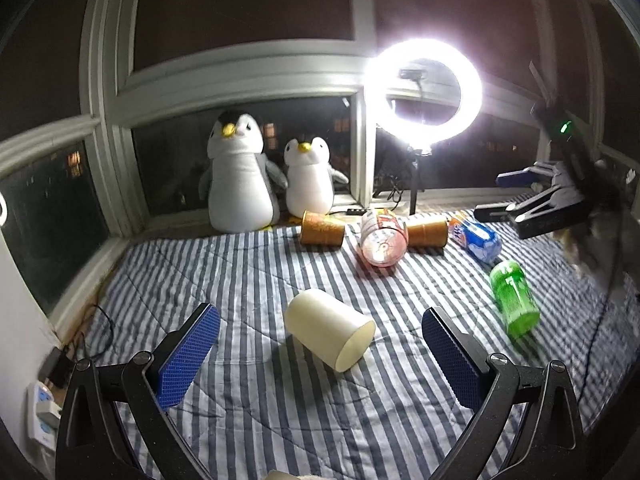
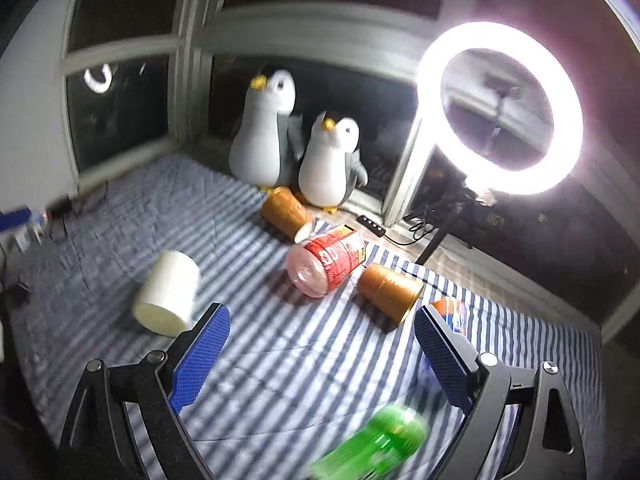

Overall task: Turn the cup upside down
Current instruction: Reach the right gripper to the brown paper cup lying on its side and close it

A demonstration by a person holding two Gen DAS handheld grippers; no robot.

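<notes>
The cream cup [image 1: 330,334] lies on its side on the striped blanket [image 1: 280,420] at centre frame, mouth toward lower right, directly between the left gripper's [image 1: 320,356] wide-open jaws, while the right gripper [image 2: 322,354], also wide open and empty, sits farther off.

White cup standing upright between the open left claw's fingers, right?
Not upright. The white cup lies on its side on the striped blanket, open end toward the camera, as the left wrist view shows. The left claw is open, with the cup untouched between its fingers.
</notes>
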